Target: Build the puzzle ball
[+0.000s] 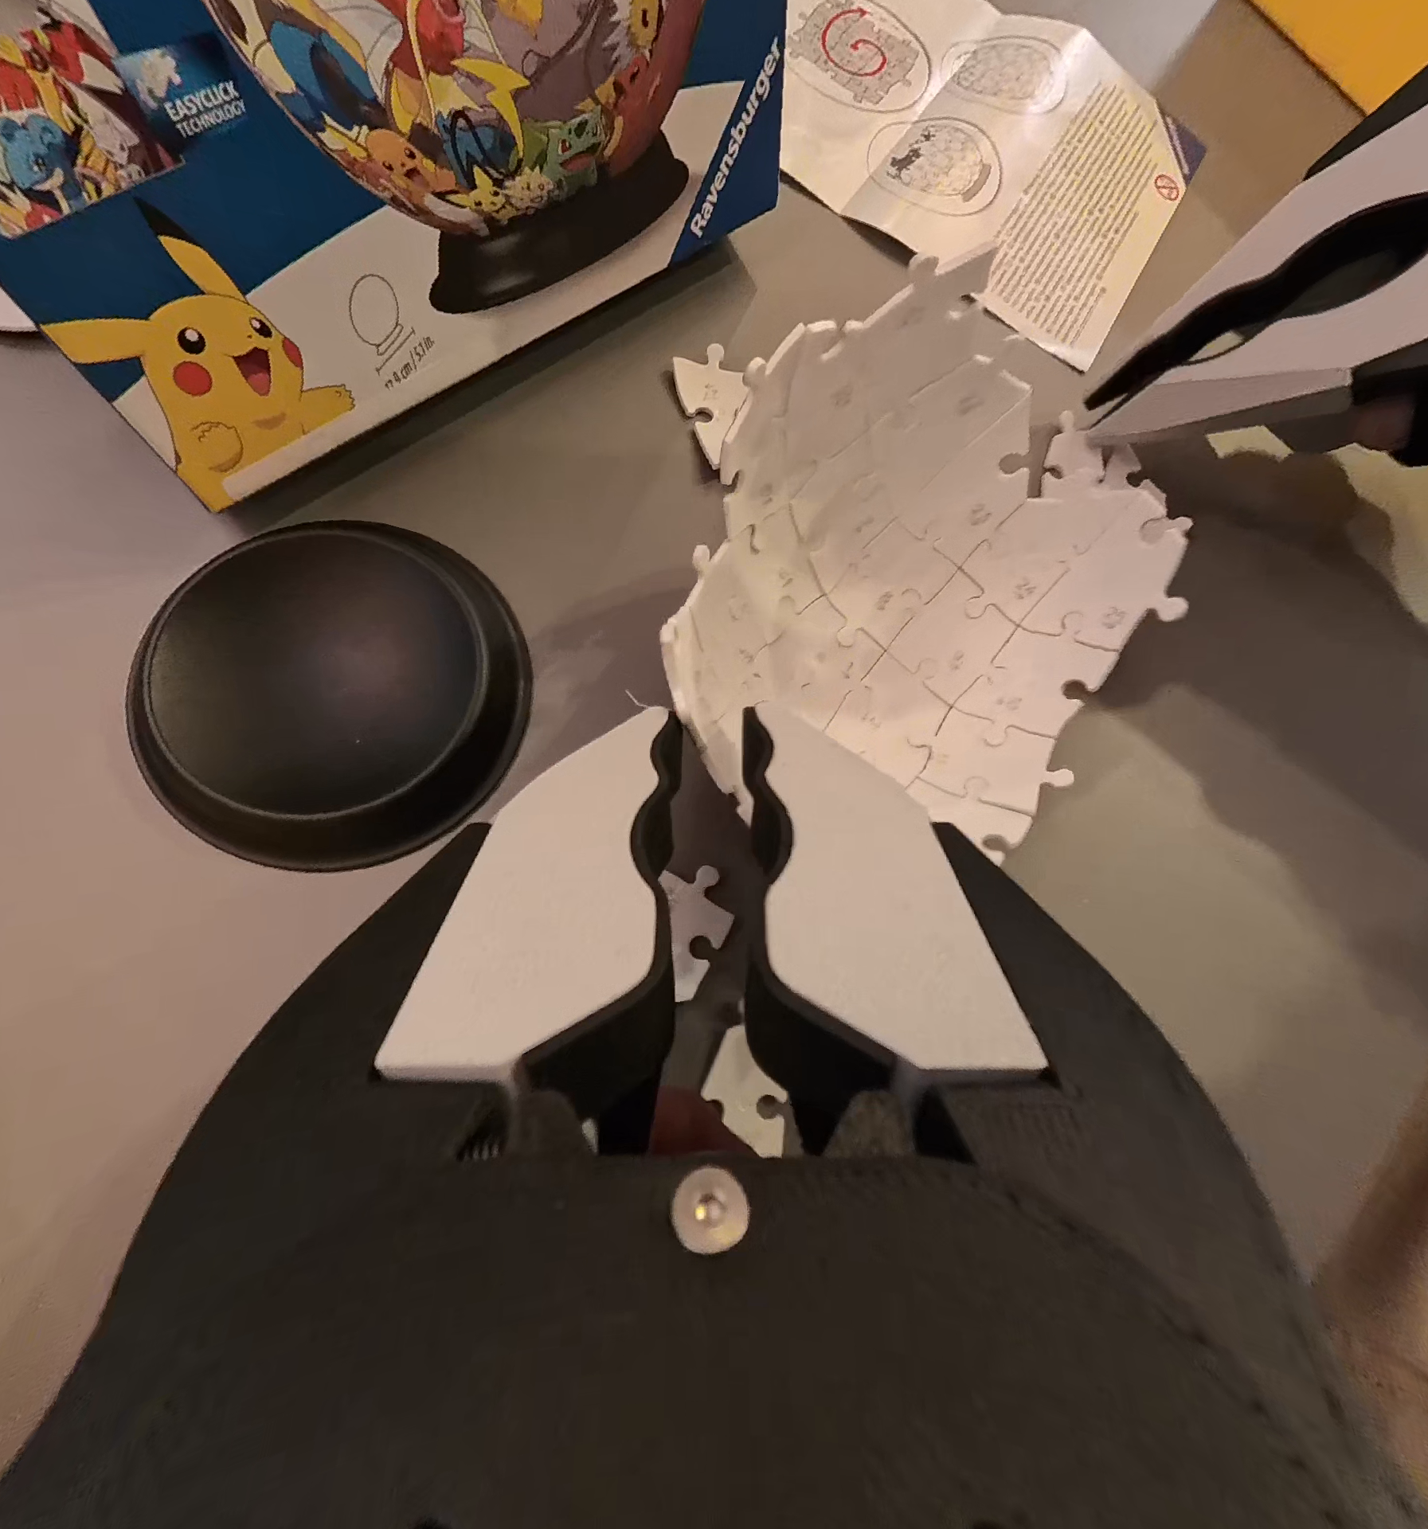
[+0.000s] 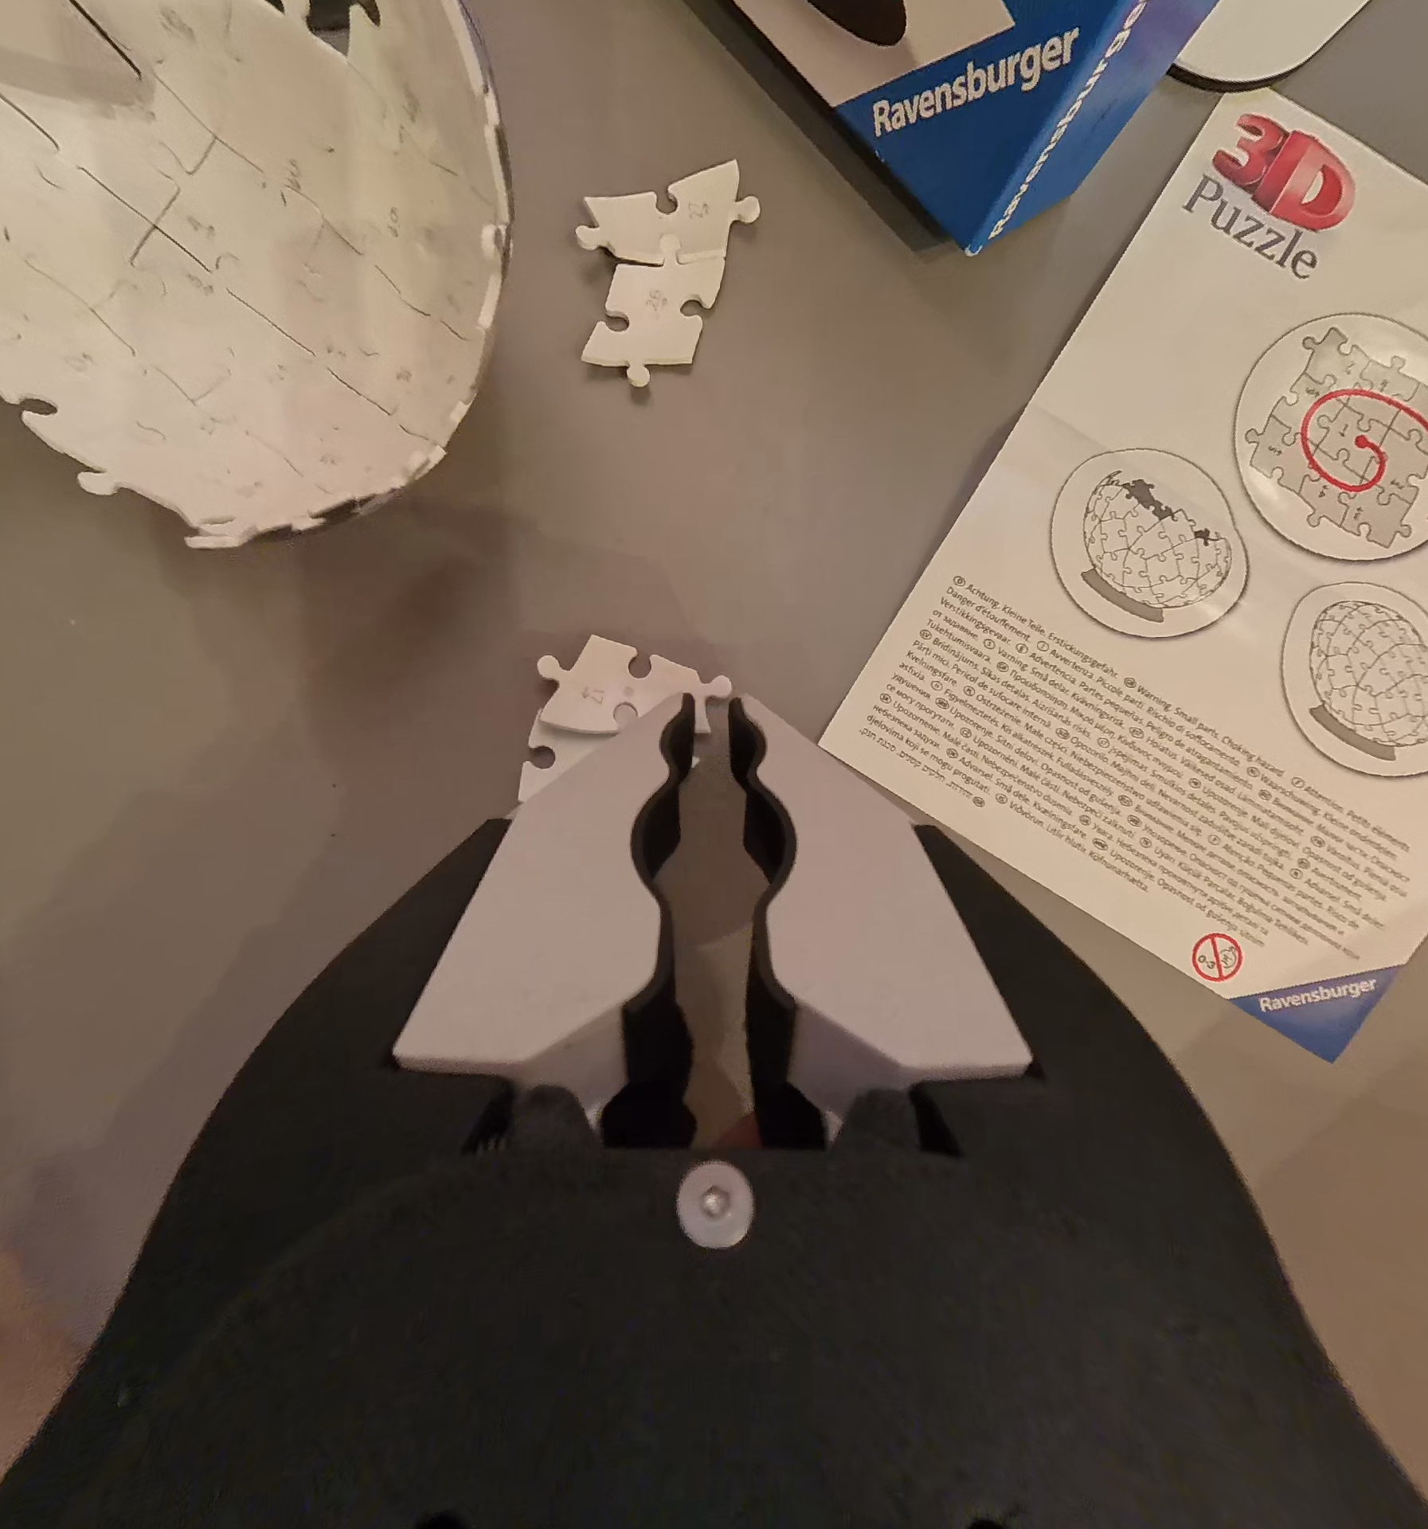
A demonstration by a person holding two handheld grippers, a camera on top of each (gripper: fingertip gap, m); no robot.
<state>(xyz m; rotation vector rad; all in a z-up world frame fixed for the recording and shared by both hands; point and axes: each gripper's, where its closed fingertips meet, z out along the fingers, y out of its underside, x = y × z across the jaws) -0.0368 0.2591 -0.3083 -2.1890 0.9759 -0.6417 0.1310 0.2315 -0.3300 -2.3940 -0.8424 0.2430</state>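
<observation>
The half-built puzzle ball [image 1: 925, 596] is a white shell of joined pieces, seen from its inner side on the grey table. It also shows at the upper left of the right wrist view [image 2: 197, 273]. My left gripper [image 1: 710, 728] has its fingers on either side of the shell's lower rim. Whether the pads press on the rim is not clear. My right gripper [image 2: 709, 711] is low over a small heap of loose white pieces [image 2: 586, 695]. One piece's tab stands between its fingertips, with a gap to the right pad. That gripper also shows in the left wrist view [image 1: 1095, 414].
The black round stand [image 1: 321, 695] sits left of the shell. The blue puzzle box [image 1: 363, 207] stands behind it. The instruction leaflet [image 2: 1190, 579] lies at the right. Joined loose pieces [image 2: 661, 265] lie between shell and box. More pieces [image 1: 698, 910] lie under my left gripper. Tip to tip, the grippers are about 20 cm apart.
</observation>
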